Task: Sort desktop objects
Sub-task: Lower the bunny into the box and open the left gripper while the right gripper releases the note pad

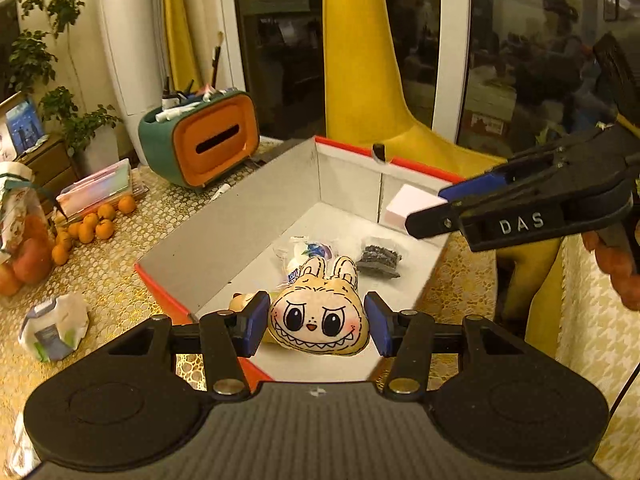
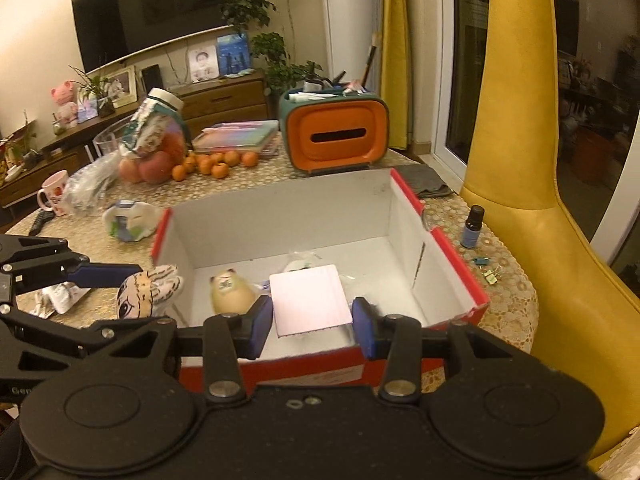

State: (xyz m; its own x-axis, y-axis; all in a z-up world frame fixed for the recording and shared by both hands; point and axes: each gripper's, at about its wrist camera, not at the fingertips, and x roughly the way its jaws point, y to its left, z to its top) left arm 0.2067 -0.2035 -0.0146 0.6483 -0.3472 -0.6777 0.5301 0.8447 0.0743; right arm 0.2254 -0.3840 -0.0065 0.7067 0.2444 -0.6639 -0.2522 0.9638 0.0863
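A red cardboard box [image 1: 224, 220] with a white inside stands on the table; it also shows in the right wrist view [image 2: 456, 256]. My left gripper [image 1: 318, 324] is shut on a yellow bunny-faced plush toy [image 1: 318, 316] and holds it over the box's near end; the toy also shows in the right wrist view [image 2: 146, 290]. My right gripper [image 2: 312, 326] is shut on a pale pink pad [image 2: 308, 300] above the box; the pad also shows in the left wrist view [image 1: 412, 204]. Inside lie a clear packet [image 1: 304, 250], a dark packet [image 1: 378, 258] and a small cream toy [image 2: 232, 292].
An orange-and-green tissue box [image 2: 336, 134] stands behind the box. Tangerines [image 2: 216, 164], apples, a jar, a mug [image 2: 54, 192] and a crumpled wrapper [image 2: 128, 220] lie to the left. A small bottle [image 2: 472, 226] and binder clips [image 2: 492, 274] lie right, near a yellow chair [image 2: 532, 184].
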